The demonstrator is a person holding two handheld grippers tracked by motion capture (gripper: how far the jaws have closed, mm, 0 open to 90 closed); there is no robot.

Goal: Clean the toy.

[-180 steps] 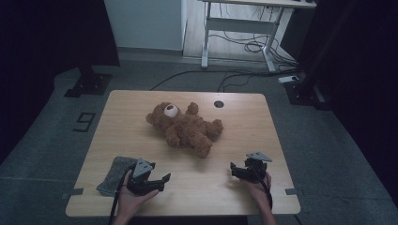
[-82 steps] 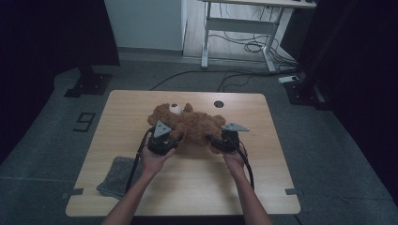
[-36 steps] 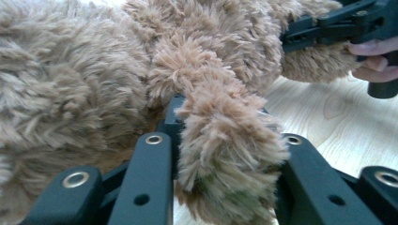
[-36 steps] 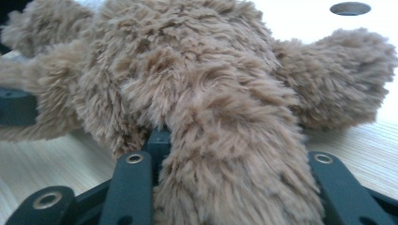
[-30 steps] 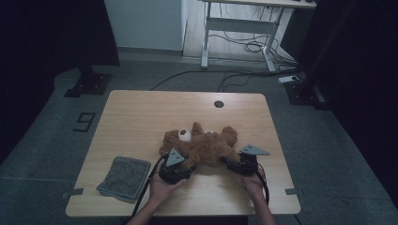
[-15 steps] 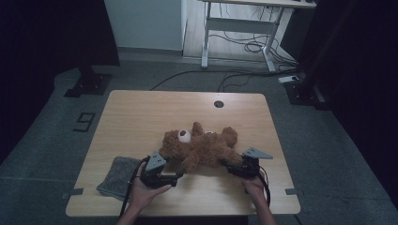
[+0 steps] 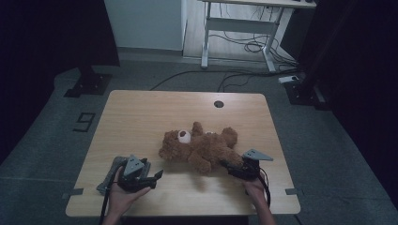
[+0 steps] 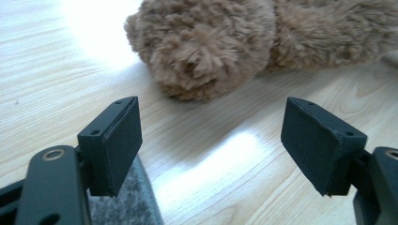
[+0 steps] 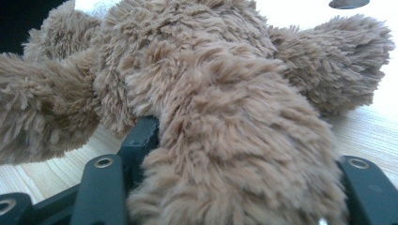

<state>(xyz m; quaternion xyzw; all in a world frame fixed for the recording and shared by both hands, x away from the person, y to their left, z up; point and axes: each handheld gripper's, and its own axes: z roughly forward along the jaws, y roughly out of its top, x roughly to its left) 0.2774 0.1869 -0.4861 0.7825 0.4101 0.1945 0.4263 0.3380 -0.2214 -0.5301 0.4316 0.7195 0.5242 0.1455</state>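
A brown teddy bear (image 7: 202,147) lies on its back on the wooden table (image 7: 141,112), white muzzle up. My left gripper (image 7: 157,176) is to its left near the front edge, partly over a grey cloth (image 7: 109,172). Its jaws have just been opening and stand open, nothing between them. In the left gripper view the bear (image 8: 206,42) lies a little way beyond that gripper (image 8: 211,140). My right gripper (image 7: 227,165) is at the bear's right leg. Its jaws have just been opening a little, but the leg (image 9: 225,117) still fills the gap and presses the pads.
The grey cloth (image 8: 126,206) lies under the left jaw at the table's front left. A round cable hole (image 7: 218,104) sits near the far edge. Behind the table are a white desk frame (image 7: 239,23) and cables on the floor.
My left gripper has let go of the bear, opened wide and moved left and back over the cloth. The bear and the right hand have stayed put.
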